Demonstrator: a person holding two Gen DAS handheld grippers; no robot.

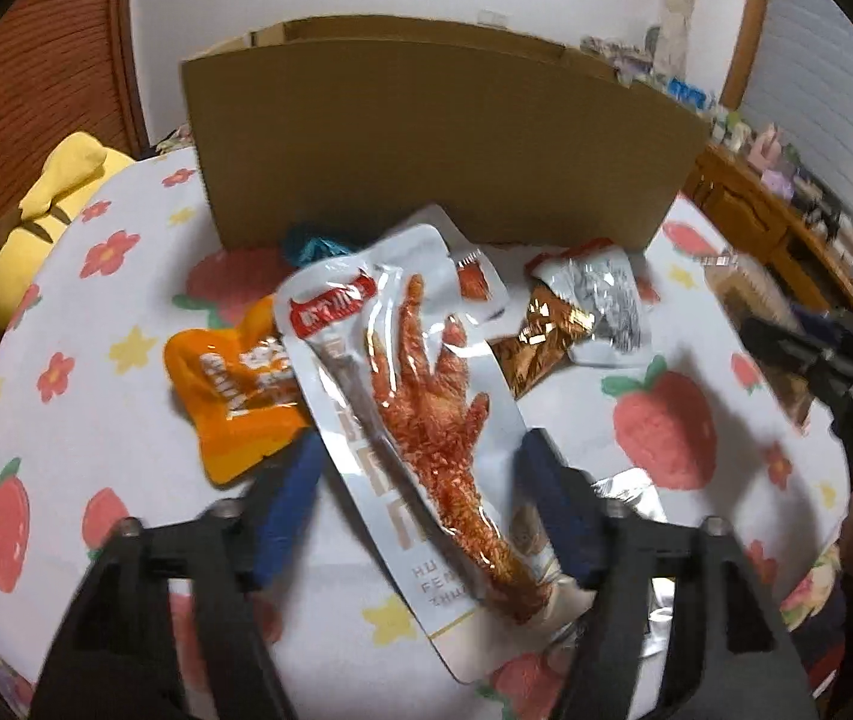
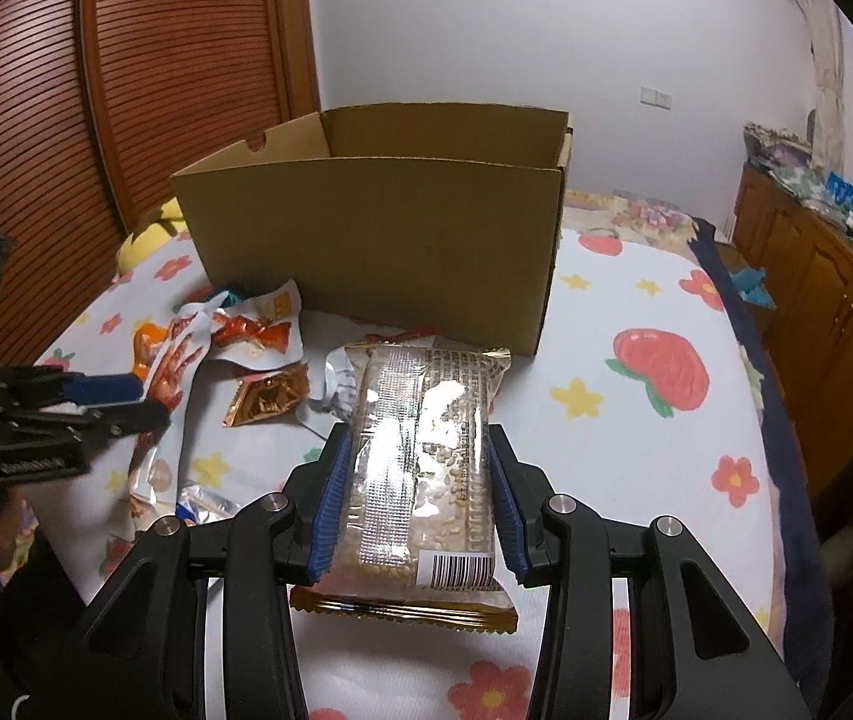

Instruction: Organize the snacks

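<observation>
Snacks lie loose on a bed [image 2: 636, 468] with a strawberry-and-flower sheet, in front of an open cardboard box [image 2: 378, 240] that stands in the upper middle of both views.

The right gripper [image 2: 420, 498] is clamped on a clear sesame bar pack [image 2: 426, 468], its blue fingers [image 2: 330, 510] pressing both long sides; the pack sticks forward toward the box, held above the sheet. The step in hand here looks like carrying this pack to the box.

The left gripper [image 1: 426, 474] has its fingers spread fairly wide around a white chicken-foot pouch [image 1: 414, 396]. The pouch runs diagonally between them, its lower edge close to the right-hand finger in the frame; the left-hand finger stands clear of it, so no grip is on. Whether the pouch rests fully on the pile I cannot tell through the blur. An orange pouch [image 1: 240, 390] lies to its left, a copper-foil pack [image 1: 540, 330] and a silver-white pack [image 1: 600, 300] to its upper right.

Next, the right pack probably needs lifting over the box's near wall and letting go inside. The left fingers would have to close across the pouch's narrow width, away from the slippery edge seal.
</observation>
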